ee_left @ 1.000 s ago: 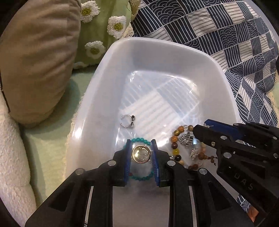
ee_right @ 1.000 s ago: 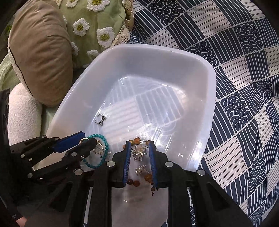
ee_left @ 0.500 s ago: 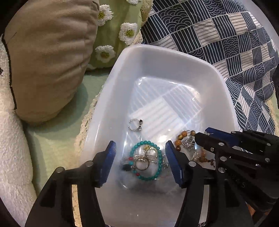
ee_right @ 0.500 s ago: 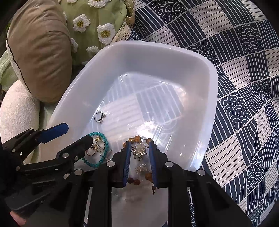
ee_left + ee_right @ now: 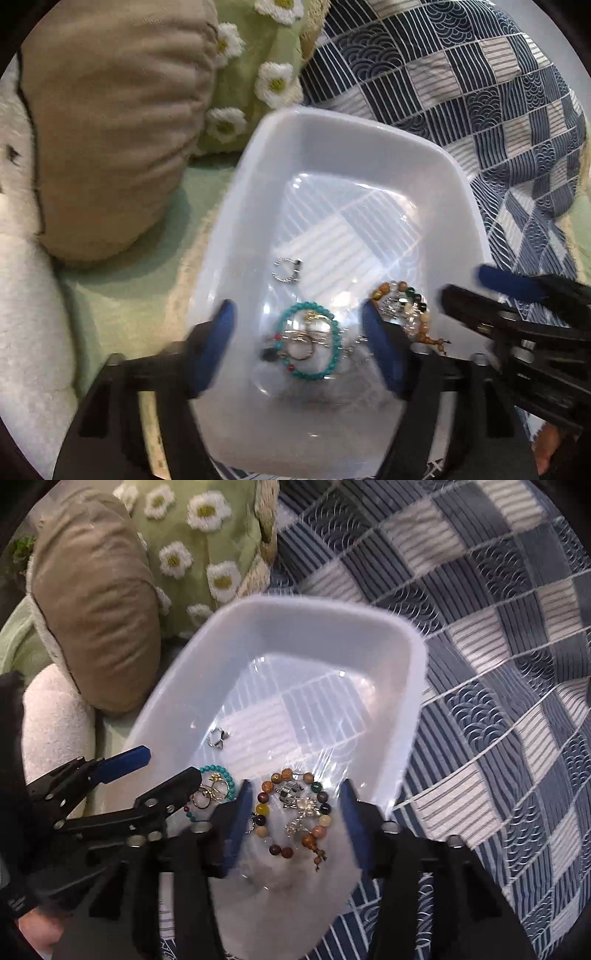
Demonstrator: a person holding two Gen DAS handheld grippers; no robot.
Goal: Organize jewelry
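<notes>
A translucent white tub [image 5: 332, 133] [image 5: 303, 609] lies on the bed. On its floor rests a turquoise bead bracelet [image 5: 334, 332] [image 5: 227, 777] tangled with gold and silver rings. Beside it to the right sits a brown and amber bead bracelet [image 5: 423, 321] [image 5: 295, 812] with silver charms. A small silver ring [image 5: 287, 269] [image 5: 218, 736] lies farther in. My left gripper [image 5: 299, 328] hangs over the turquoise bracelet, jaws opening, pads clear of it. My right gripper [image 5: 295, 801] hangs over the brown bracelet, jaws opening, touching nothing.
A tan cushion [image 5: 110, 129] and a green daisy pillow [image 5: 207, 535] lie at the left of the tub. A navy and white patterned quilt [image 5: 498, 664] spreads to the right. A fuzzy white cushion [image 5: 26, 332] sits at the near left.
Both grippers let go of their jewelry and opened wide: the left first, the right just now. Both rose a little, and the two bracelets stay on the tub floor.
</notes>
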